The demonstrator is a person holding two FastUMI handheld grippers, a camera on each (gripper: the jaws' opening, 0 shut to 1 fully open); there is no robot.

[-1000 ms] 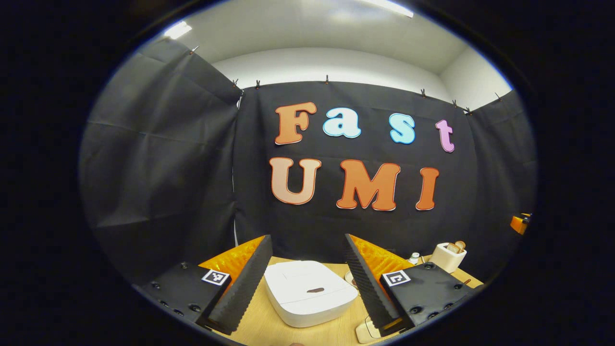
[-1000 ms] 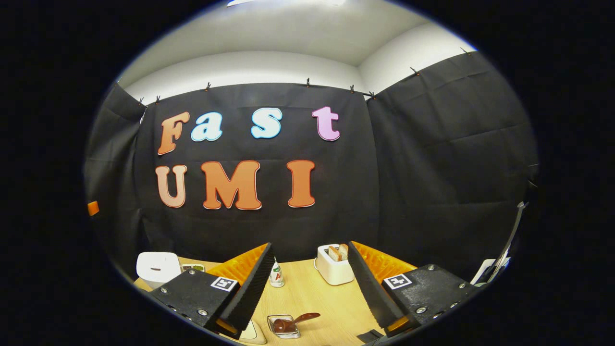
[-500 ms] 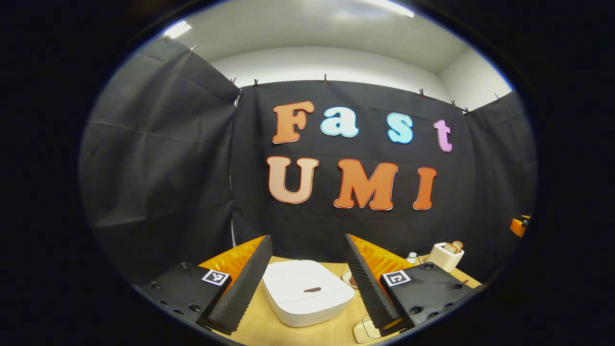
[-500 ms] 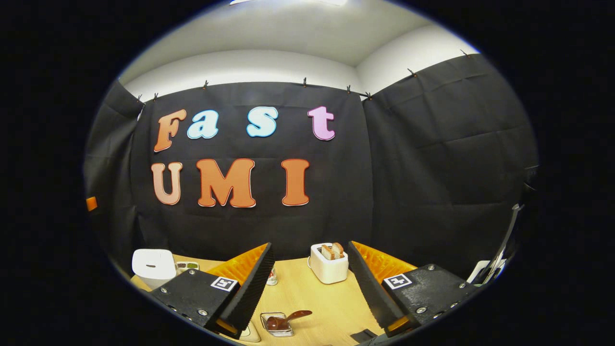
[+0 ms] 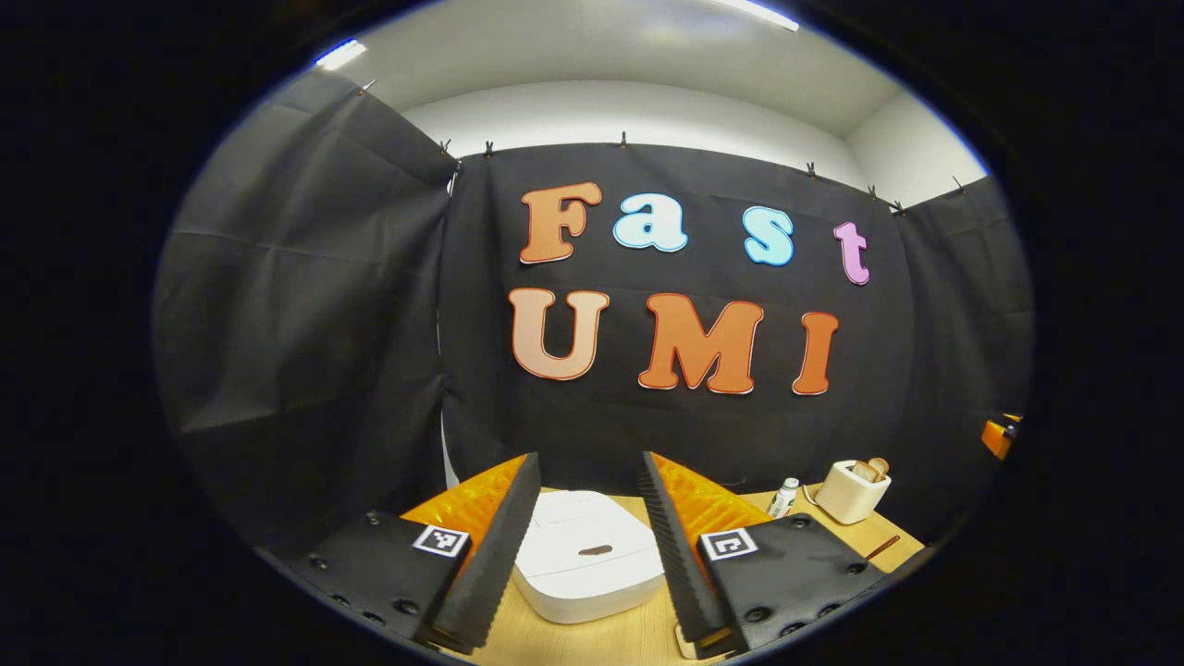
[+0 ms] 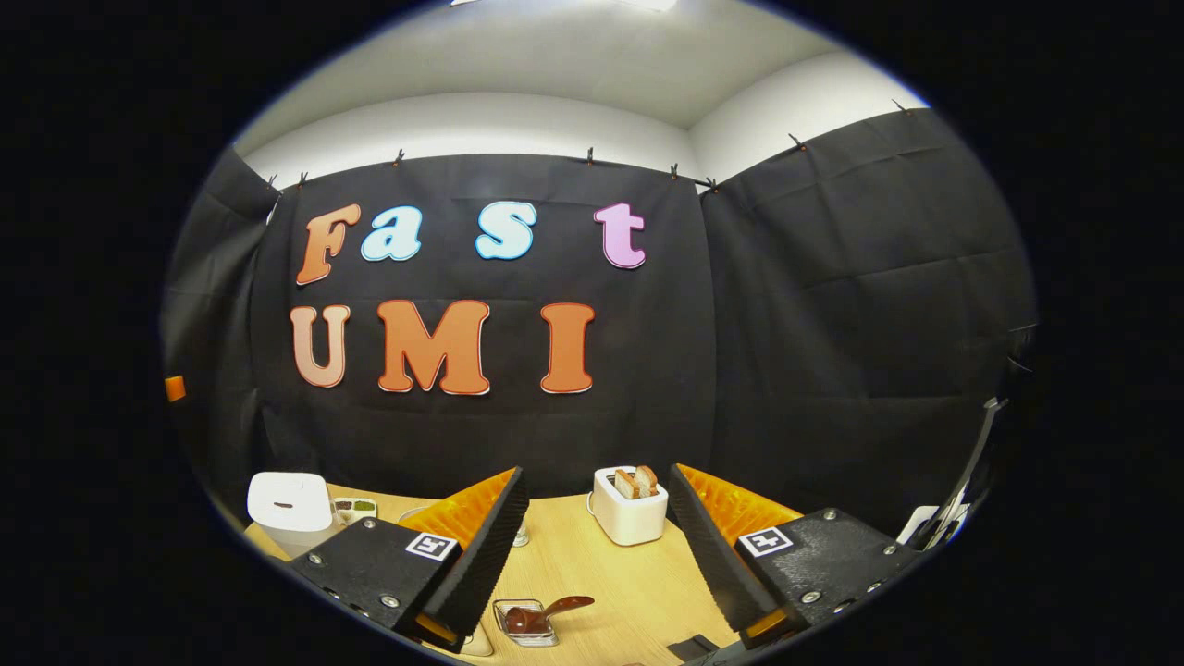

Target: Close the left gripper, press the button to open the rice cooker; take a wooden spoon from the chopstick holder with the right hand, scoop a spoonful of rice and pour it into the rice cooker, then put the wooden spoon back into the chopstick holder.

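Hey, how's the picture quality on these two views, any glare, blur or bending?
Left gripper view: sharp; fisheye bows the cloth wall's top edge; bright ceiling light blows out; rice cooker evenly lit, no glare. Right gripper view: sharp, same bending; toaster soft-lit, the wooden table faintly shiny.

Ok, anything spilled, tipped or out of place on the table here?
Nothing stands out. The rice cooker sits flat with its lid shut, the toaster stands upright, and the wooden table shows no spill.
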